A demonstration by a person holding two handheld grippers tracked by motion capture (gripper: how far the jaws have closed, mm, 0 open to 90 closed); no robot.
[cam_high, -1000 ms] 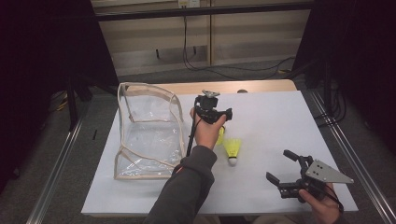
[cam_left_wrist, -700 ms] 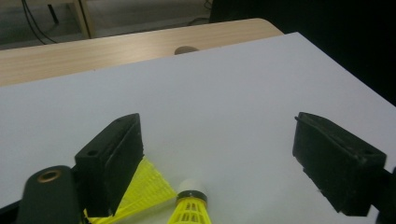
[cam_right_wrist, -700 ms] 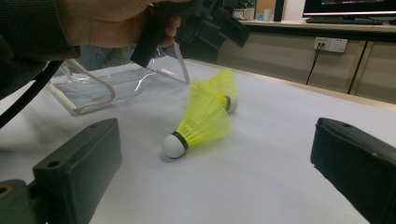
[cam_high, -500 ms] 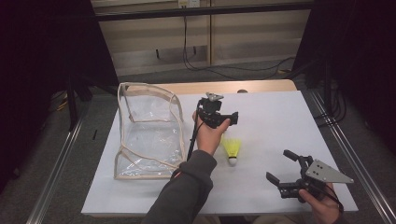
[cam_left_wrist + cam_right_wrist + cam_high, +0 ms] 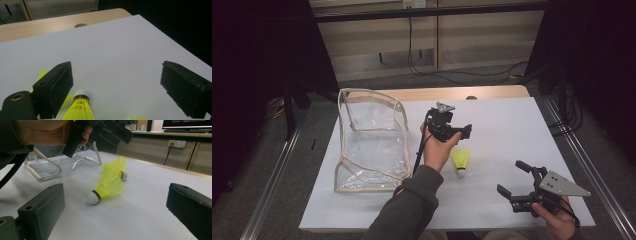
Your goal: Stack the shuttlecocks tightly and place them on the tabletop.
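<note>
Two yellow shuttlecocks with white cork tips lie together mid-table: the near shuttlecock and a second shuttlecock right behind it. From above I see a shuttlecock just right of the hand holding my left gripper. That gripper hovers open above them; in its own view, my left gripper has a shuttlecock low between its jaws, nearer the left jaw. My right gripper rests open near the front right edge. In its own view, my right gripper faces the shuttlecocks.
A clear plastic bag with beige trim stands open on the left of the white table. A wooden strip runs along the far edge. Metal rails flank the table, and cables hang behind it.
My left gripper has drifted a little right and nearer, over the shuttlecocks. The right gripper and the shuttlecocks have stayed put.
</note>
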